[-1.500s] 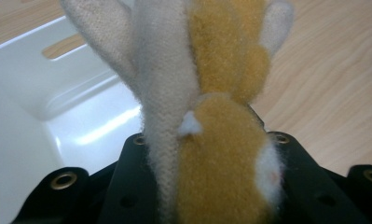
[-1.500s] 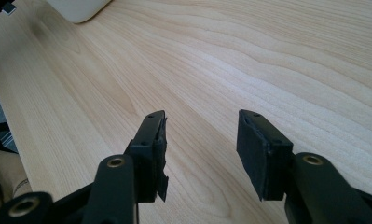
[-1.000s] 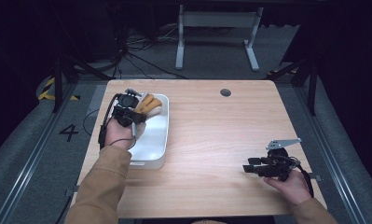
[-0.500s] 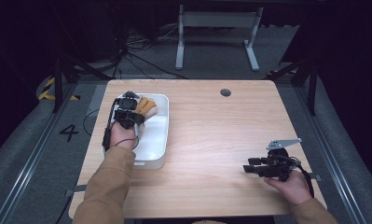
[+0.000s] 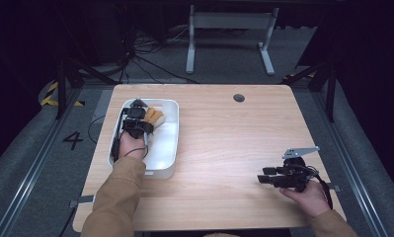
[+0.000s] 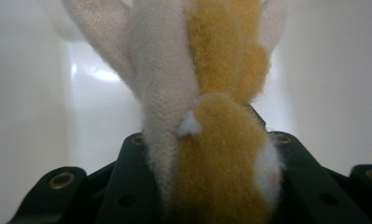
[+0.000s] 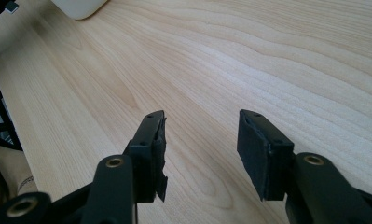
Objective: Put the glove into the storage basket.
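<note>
A wooden table (image 5: 219, 148) seen from above. At left centre, a white bin (image 5: 166, 148) holds a plush toy (image 5: 153, 116), tan and cream, at its far end. The left gripper (image 5: 135, 116) reaches into the bin, its jaws clamped on the toy's middle. In the left gripper view the toy (image 6: 211, 140) sits between the jaws, bin walls close on both sides. It looks light, soft and squashy; gripping its body seems safest. At lower right, the right gripper (image 5: 266, 178) rests low, jaws apart and empty, over bare wood. Wide free tabletop lies between the hands.
</note>
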